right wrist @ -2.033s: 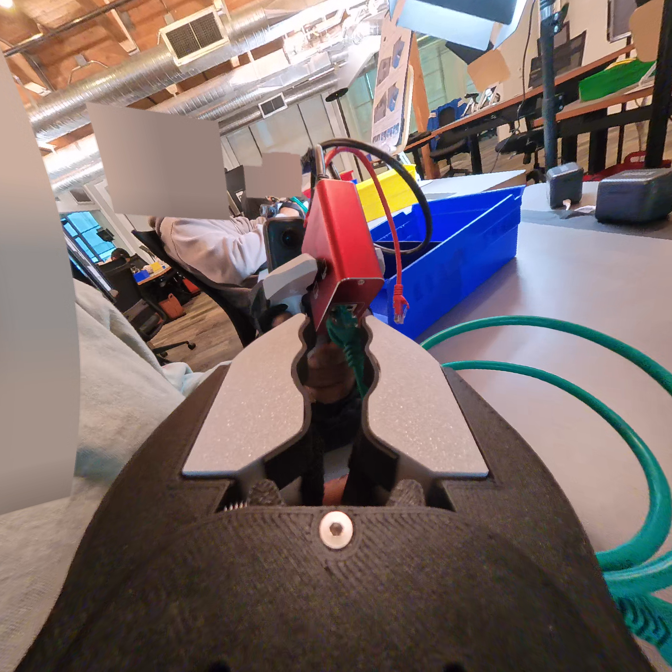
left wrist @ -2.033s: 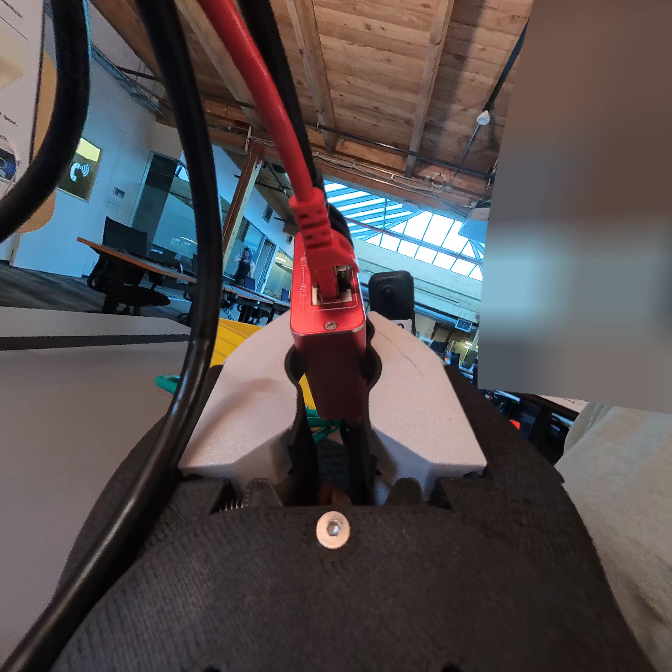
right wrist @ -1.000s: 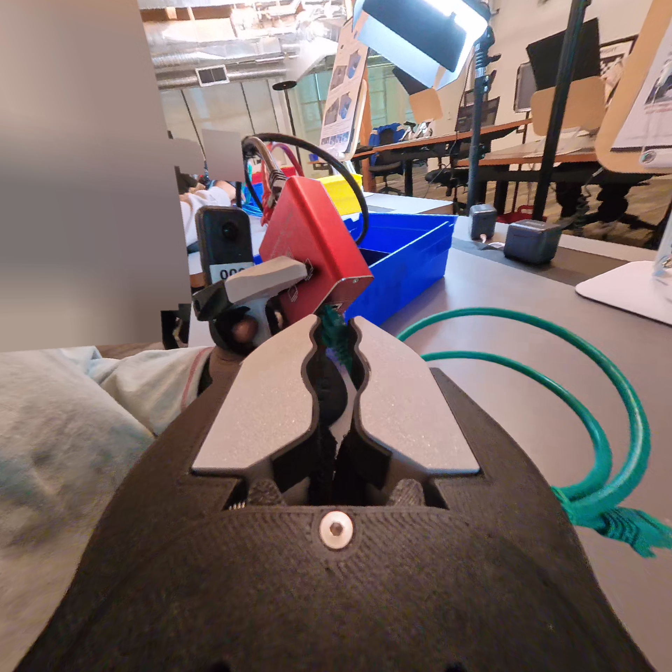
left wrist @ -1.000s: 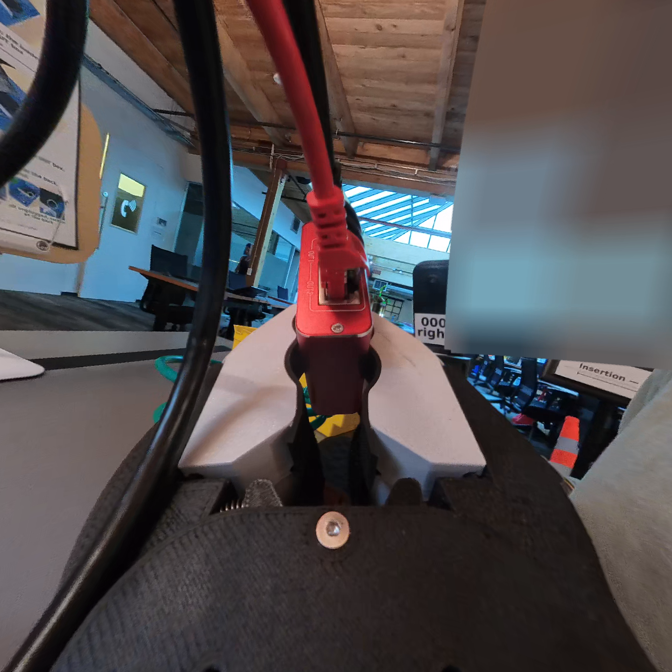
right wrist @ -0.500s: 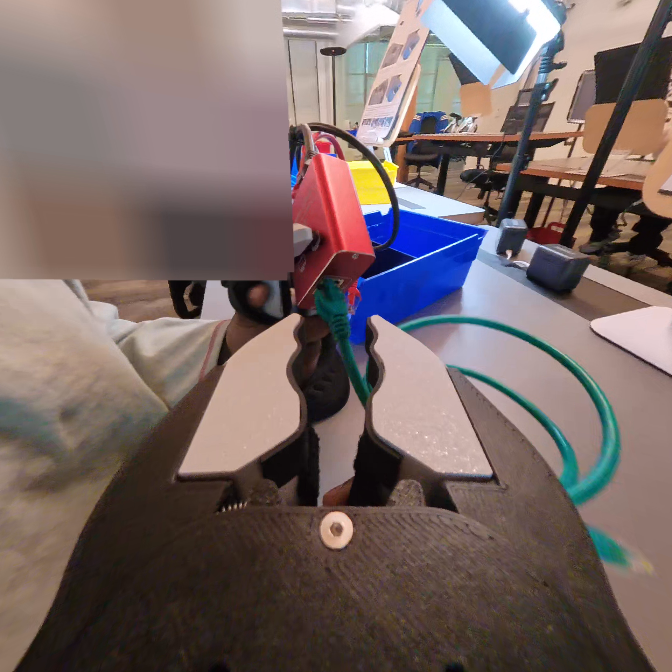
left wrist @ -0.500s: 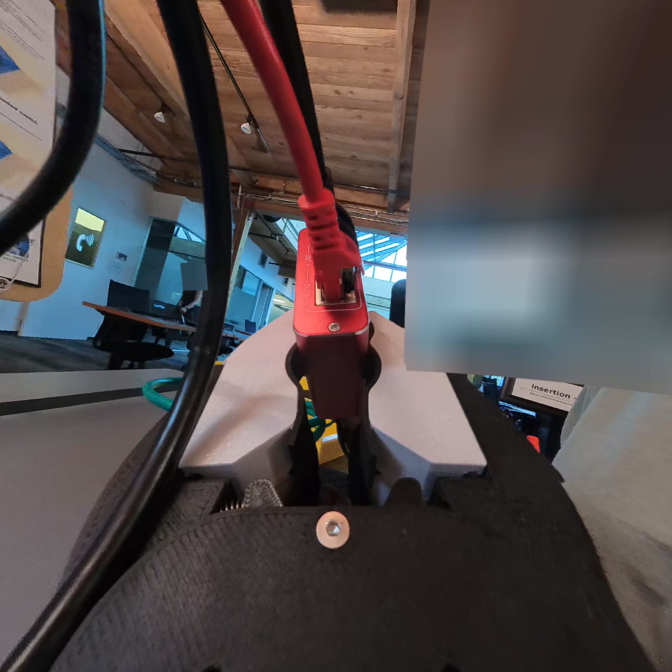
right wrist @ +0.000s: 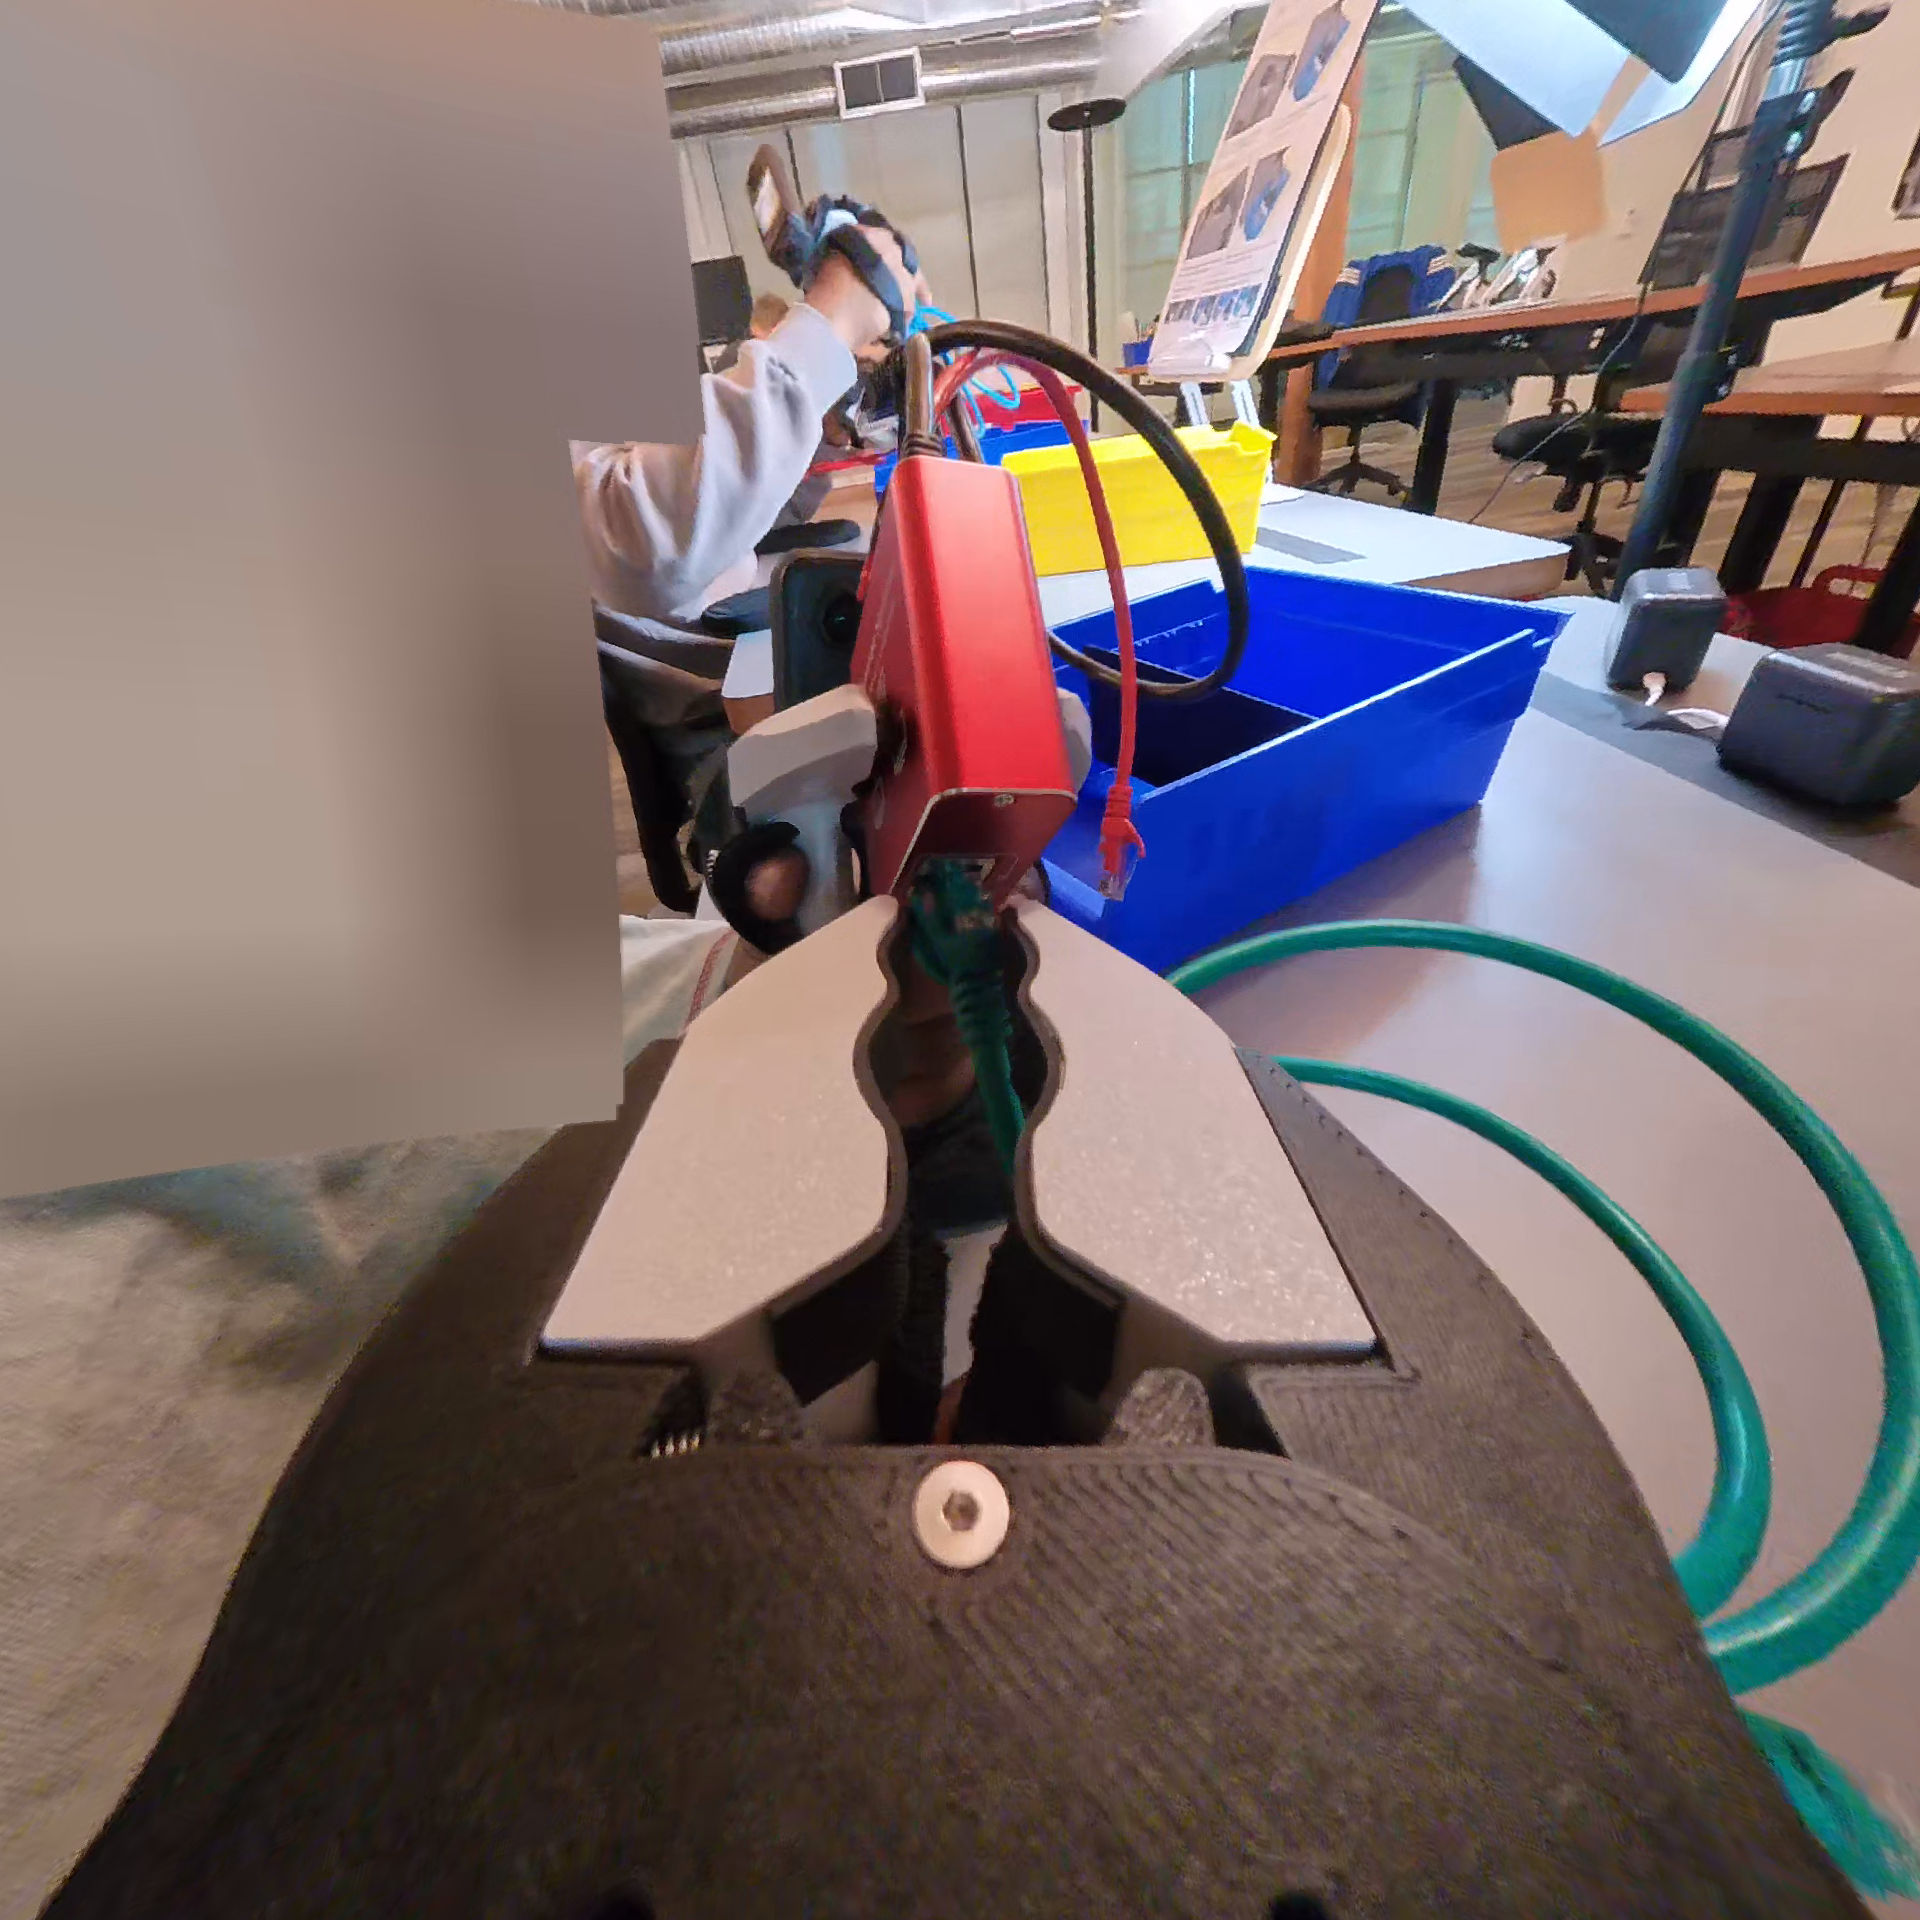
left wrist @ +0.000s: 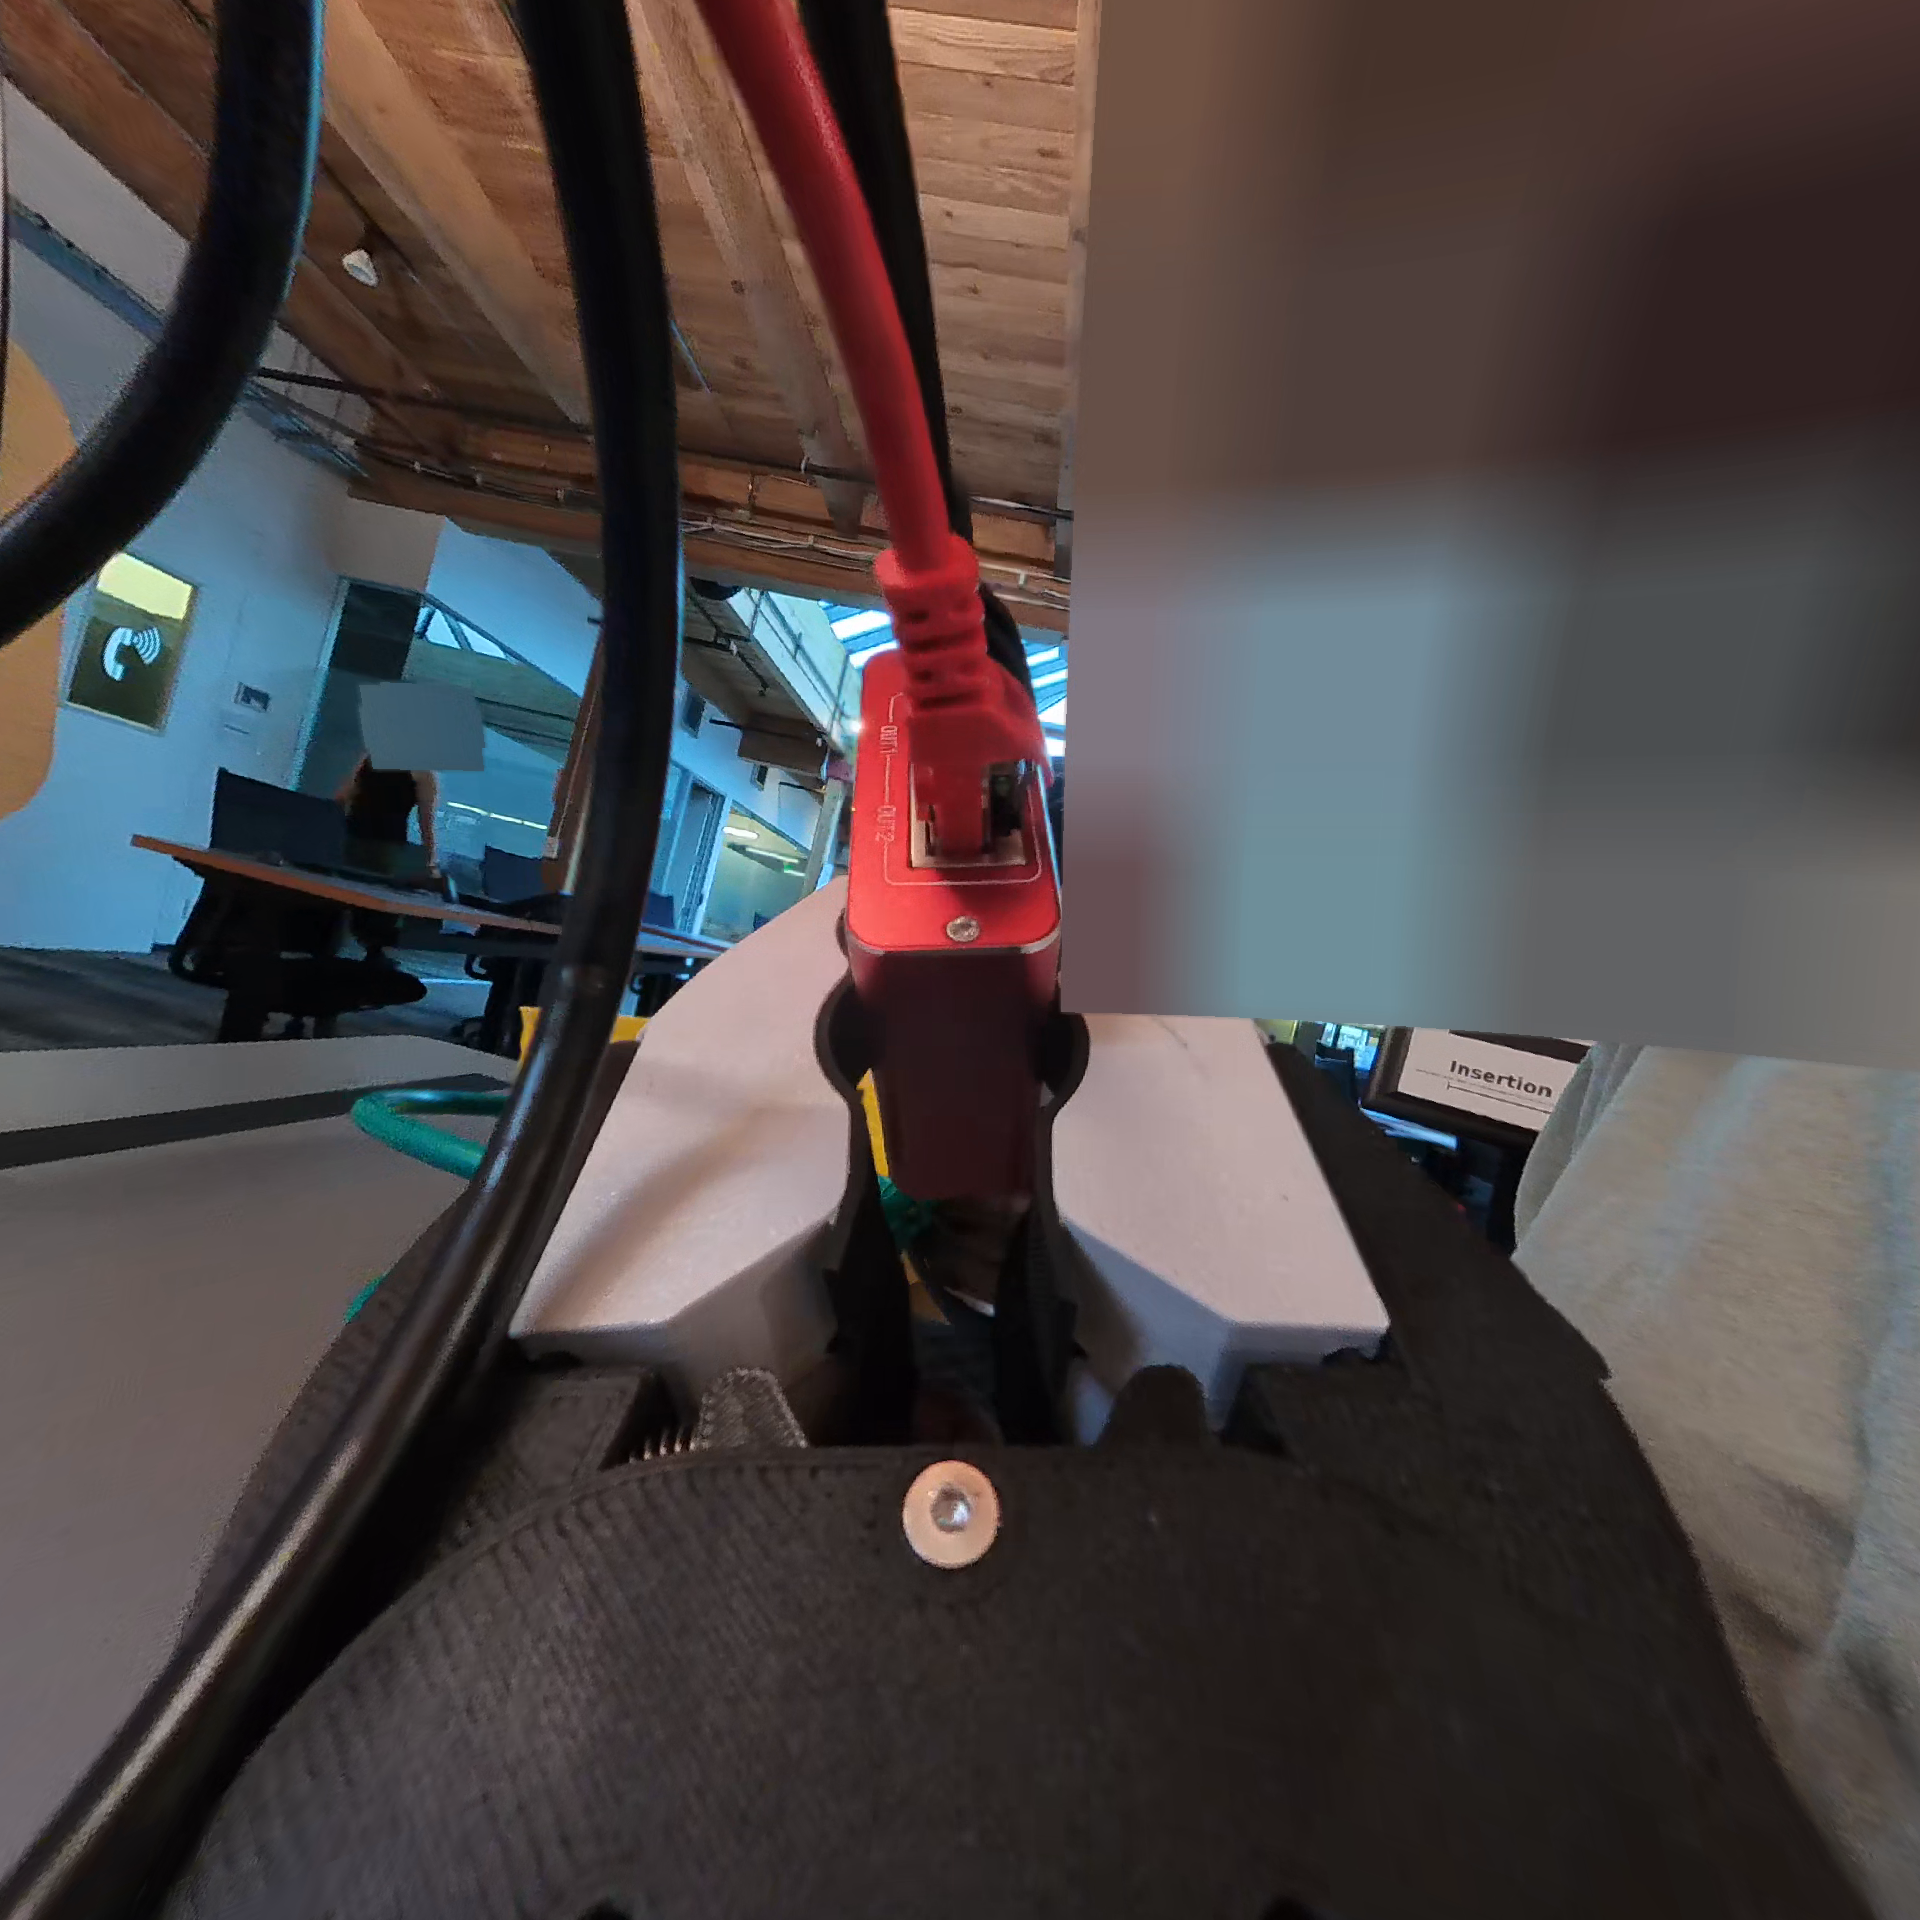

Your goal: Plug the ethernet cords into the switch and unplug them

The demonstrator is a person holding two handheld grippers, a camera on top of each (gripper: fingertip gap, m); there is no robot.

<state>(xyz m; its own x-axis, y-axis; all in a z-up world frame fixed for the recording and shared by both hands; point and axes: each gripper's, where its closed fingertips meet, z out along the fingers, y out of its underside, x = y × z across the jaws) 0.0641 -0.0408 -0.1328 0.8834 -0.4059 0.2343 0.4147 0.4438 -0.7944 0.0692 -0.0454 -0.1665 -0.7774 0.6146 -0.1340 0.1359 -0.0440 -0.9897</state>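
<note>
Gripping switch (left wrist: pixel 951 1049) (green cord (right wrist: pixel 961 961) seated)

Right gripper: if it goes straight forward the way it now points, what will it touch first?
Most likely the red switch, at its lower end where the green cord is plugged in. The right gripper has its fingers open around that plug, and the switch sits just beyond; depth is hard to judge.

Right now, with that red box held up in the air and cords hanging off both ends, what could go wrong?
The left hand-held gripper pinches only the sides of the red switch, so tugging the green cord might twist or slip it. The right hand-held gripper stands open around the green plug, so closing askew may miss its latch. The dangling red cord and black cable could snag on the blue bin.
</note>
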